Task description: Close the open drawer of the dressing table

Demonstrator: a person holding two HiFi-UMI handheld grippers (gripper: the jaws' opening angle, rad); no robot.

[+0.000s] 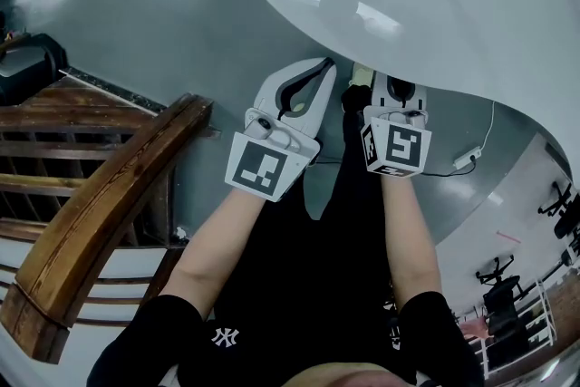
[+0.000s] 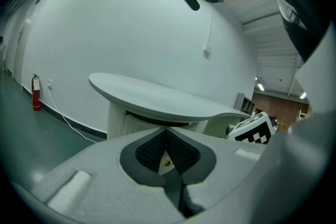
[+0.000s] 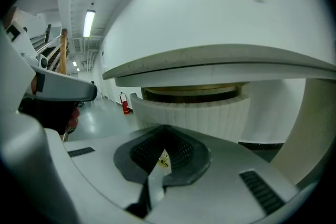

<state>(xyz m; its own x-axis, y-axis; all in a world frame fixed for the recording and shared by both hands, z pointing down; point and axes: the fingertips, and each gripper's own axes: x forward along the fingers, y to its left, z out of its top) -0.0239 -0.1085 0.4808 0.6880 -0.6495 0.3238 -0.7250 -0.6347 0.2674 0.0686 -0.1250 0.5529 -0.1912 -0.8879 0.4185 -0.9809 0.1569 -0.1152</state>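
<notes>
task: barely begun | white fluted curved drawer front (image 3: 210, 115) juts beyond white rounded dressing-table top (image 3: 220, 63) edge | left gripper (image 2: 167, 139), right gripper (image 3: 164, 136): jaws together, empty | remaining: push shut

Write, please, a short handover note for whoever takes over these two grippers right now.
The left gripper is shut and empty, pointing at the dressing table.
The right gripper is shut and empty, close before the drawer; contact can't be told.
The drawer stands out from under the table's top, with its inside showing.
Done: nothing yet.
Left: push the drawer fully in.
</notes>
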